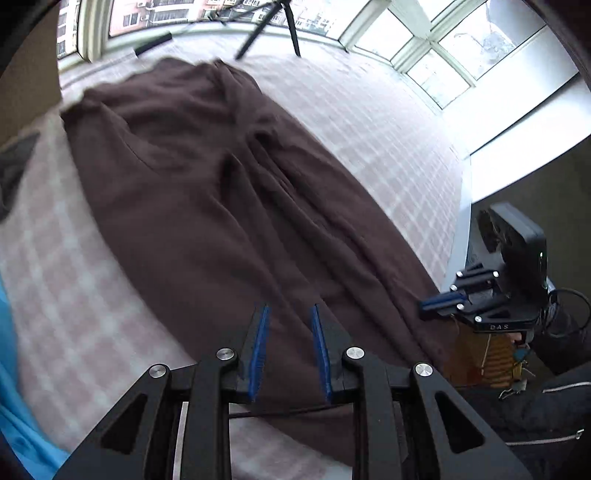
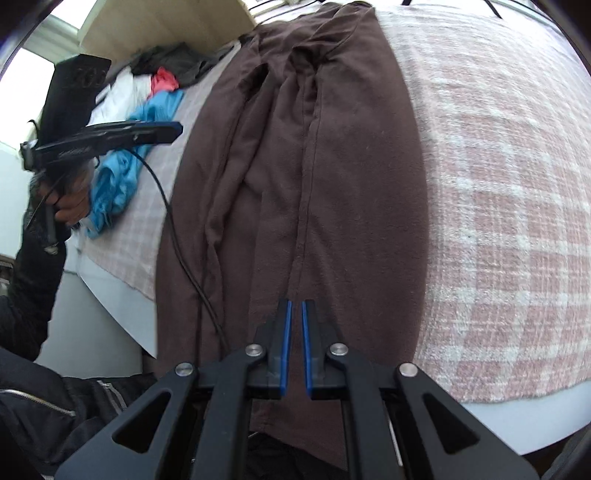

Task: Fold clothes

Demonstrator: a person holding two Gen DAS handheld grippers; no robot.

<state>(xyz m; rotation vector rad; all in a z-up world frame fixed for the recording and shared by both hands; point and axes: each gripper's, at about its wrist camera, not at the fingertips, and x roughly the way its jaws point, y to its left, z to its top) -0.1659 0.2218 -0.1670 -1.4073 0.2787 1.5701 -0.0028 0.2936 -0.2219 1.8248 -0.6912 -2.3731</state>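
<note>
Brown trousers [image 1: 207, 192] lie stretched out lengthwise on a pink and white checked cover [image 1: 369, 122], with creases running down the middle. My left gripper [image 1: 290, 310] hovers open above the near end of the trousers, with nothing between its blue pads. In the right wrist view the trousers [image 2: 332, 177] run away from me and hang over the near table edge. My right gripper [image 2: 297, 304] is over that near end, its pads almost together with no cloth pinched. It also shows from the side as the right gripper [image 1: 428, 304]. A hand holds the left gripper [image 2: 173, 129].
A pile of clothes lies at the far left, with a blue garment [image 2: 125, 162], a red one [image 2: 162, 83] and dark ones. A black cable [image 2: 177, 236] trails across the trousers. Tripod legs [image 1: 273, 26] stand by the windows. The table edge [image 2: 110, 295] drops off beside a dark sleeve.
</note>
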